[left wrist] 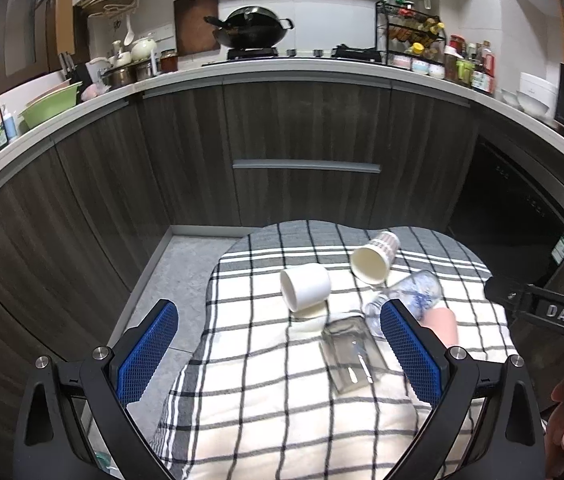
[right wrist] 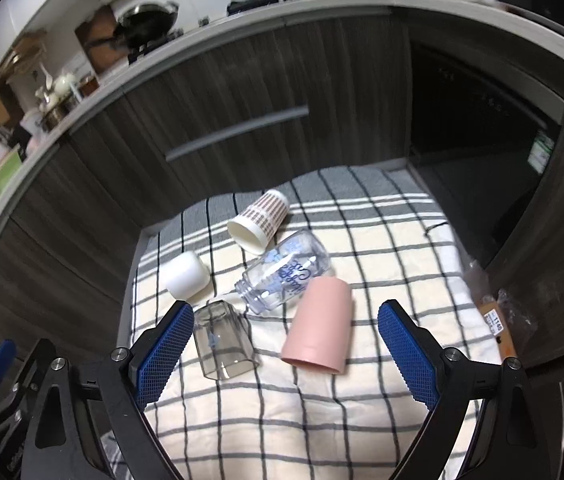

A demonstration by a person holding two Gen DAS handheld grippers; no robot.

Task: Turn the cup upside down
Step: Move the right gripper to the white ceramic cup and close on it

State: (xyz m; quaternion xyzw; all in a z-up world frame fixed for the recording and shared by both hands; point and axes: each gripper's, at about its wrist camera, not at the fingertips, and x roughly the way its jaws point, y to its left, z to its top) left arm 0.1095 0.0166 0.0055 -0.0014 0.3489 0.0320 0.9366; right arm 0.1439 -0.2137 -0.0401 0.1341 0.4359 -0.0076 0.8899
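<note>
Fingers (right wrist: 165, 344) spread wide, pink cup (right wrist: 319, 325) standing mouth-down between them

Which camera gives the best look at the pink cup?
The right wrist view: the pink cup shows whole on the checked cloth, between the open right gripper fingers. In the left wrist view, the left gripper finger hides most of it.
</note>
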